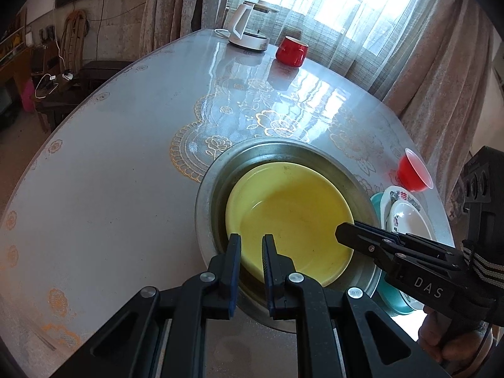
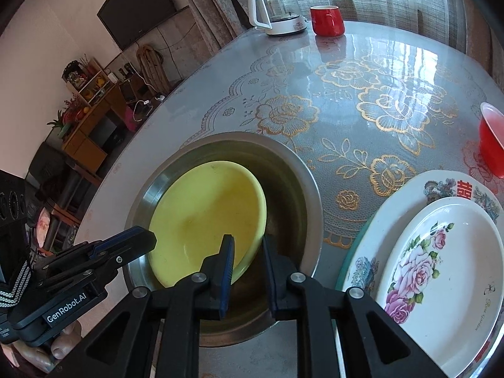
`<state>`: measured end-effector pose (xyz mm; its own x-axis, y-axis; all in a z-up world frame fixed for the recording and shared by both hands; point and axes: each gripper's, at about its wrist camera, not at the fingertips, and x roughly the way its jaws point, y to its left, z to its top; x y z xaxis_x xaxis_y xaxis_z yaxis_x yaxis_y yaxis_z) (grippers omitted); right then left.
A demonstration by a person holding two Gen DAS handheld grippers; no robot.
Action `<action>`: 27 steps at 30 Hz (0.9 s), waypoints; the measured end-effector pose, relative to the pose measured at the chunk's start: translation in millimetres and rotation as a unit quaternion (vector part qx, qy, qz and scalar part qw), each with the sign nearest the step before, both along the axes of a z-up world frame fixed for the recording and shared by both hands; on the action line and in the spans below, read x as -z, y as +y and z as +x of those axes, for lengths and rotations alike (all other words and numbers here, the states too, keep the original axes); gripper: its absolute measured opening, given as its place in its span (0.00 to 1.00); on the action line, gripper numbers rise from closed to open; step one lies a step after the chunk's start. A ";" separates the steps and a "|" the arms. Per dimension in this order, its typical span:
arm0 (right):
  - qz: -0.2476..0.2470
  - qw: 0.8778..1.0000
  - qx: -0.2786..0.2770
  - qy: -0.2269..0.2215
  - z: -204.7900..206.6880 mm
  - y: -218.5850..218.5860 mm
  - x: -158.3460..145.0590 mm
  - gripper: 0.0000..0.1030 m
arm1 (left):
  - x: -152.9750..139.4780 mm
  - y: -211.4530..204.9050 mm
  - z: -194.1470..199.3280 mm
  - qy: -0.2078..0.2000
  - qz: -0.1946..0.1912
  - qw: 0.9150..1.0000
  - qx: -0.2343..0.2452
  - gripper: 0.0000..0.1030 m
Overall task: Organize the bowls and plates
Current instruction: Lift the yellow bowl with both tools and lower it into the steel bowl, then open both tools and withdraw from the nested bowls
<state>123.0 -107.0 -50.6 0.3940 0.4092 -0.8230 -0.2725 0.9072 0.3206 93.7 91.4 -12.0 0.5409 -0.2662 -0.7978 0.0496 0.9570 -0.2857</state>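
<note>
The flower-patterned worktop (image 1: 94, 204) fills the left of the left wrist view. At its far edge, upper middle of the frame, a white kettle (image 1: 249, 25) stands just left of a red mug (image 1: 291, 52).

Lower centre sits a steel basin (image 1: 204, 208) with the yellow plate (image 1: 293, 208) lying tilted inside it. The left claw (image 1: 252, 242) comes in from the bottom edge, its jaws drawn nearly together and pinching the plate's near rim, one finger outside the rim and one inside.

To the right of that, the right claw (image 1: 341, 231) reaches in from the lower right over the plate's opposite rim. In the right wrist view its jaws stand slightly spread astride that rim, with a dark gap showing between the rim and the outer pad.

Further right, just beside the basin, is a stack: a rose plate (image 2: 441, 252) on a patterned plate (image 2: 393, 208) on a teal plate (image 2: 348, 261). A red cup (image 2: 491, 138) stands near the stack at the right edge.
</note>
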 end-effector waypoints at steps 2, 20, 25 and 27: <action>-0.006 1.000 -0.001 -0.003 -1.9 0.7 -2.1 0.20 | 0.2 -0.3 -0.2 -0.001 0.001 1.000 0.003 0.13; 0.031 0.999 0.021 -0.025 -17.9 -27.0 -11.9 0.25 | -6.1 -5.5 -6.2 -0.025 0.039 0.999 -0.009 0.13; 0.054 0.998 0.030 -0.033 -21.4 -35.5 -15.0 0.27 | -11.5 -13.0 -10.6 -0.042 0.056 0.998 -0.009 0.16; 0.059 0.997 0.037 -0.040 -22.9 -39.3 -17.7 0.29 | -13.7 -16.1 -11.4 -0.047 0.062 0.997 -0.008 0.17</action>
<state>100.1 -146.3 -33.0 0.4887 0.4694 -0.7354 -0.2350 0.8826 0.4072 82.3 75.3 1.7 0.6184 -0.1593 -0.7695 0.0543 0.9856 -0.1603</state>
